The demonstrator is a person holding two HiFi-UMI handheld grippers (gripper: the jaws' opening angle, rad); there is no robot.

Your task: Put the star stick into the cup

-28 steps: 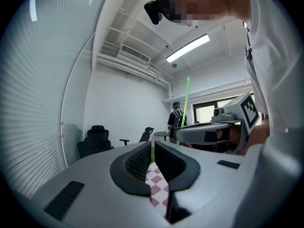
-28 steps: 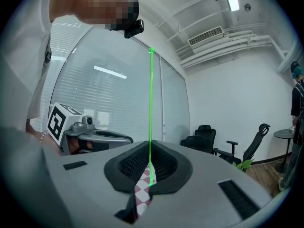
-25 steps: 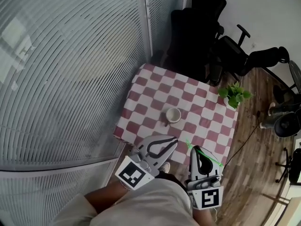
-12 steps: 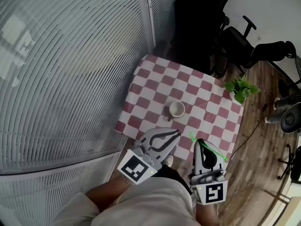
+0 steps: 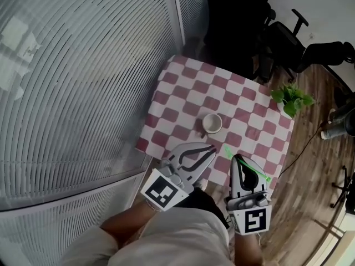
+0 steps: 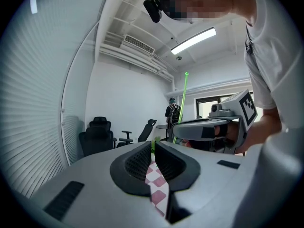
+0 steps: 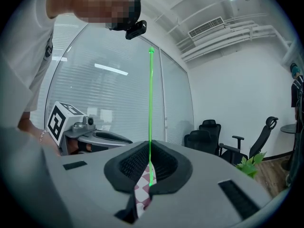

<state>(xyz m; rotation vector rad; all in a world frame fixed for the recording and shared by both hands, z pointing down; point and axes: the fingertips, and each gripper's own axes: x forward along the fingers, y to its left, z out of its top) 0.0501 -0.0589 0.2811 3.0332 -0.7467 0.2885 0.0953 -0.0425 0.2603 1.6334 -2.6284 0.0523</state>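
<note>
Checkered worktop (image 5: 166, 101) carries the cup (image 5: 212, 123) near its middle. Your right hand-held gripper (image 5: 238, 159) is clamped on the green star stick (image 7: 151, 103), short of the cup. Your left hand-held gripper (image 5: 212, 148) sits closed and empty alongside.

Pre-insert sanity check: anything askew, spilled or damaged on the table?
Nothing stands out. The cup stands upright on the checkered tablecloth, nothing spilled; the potted plant sits at the far right corner; the star stick runs straight, unbent, clamped in the right tool.
</note>
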